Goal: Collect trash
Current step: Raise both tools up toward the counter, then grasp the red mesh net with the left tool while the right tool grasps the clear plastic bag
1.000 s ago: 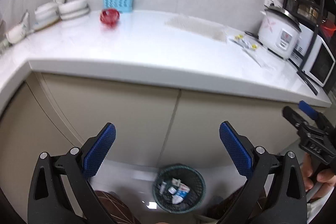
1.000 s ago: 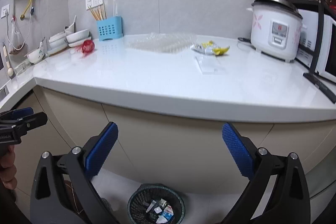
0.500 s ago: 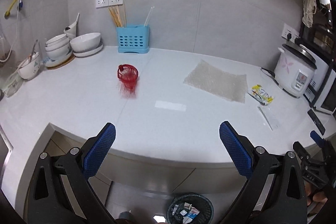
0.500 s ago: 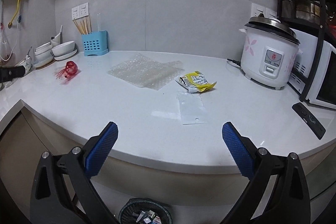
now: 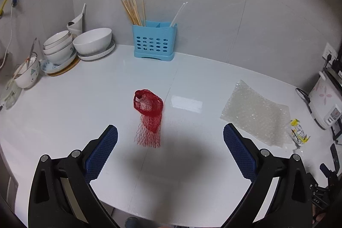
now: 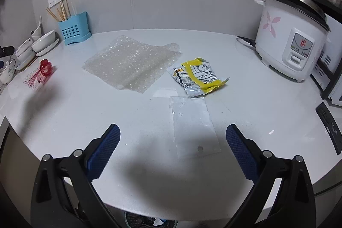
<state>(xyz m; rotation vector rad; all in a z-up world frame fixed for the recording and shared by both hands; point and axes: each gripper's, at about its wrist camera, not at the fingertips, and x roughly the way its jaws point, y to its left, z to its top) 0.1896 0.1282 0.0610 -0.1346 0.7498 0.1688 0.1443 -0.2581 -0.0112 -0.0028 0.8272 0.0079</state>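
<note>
Right wrist view: yellow-banded snack wrapper (image 6: 197,76), print unreadable; both hand-held grippers (image 6: 173,142) (image 5: 170,143) spread apart.

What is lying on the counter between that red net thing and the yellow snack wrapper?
A sheet of bubble wrap lies flat between the red mesh net and the yellow snack wrapper; the right wrist view shows it best.

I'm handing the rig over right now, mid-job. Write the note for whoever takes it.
Left tool: open, empty, over the counter, facing the red net.
Right tool: open, empty, facing the clear bag.
Also on the counter: bubble wrap and snack wrapper.
Bin sits on the floor below the counter edge, with some trash in it.
Left: all four pieces, none gripped yet.
</note>
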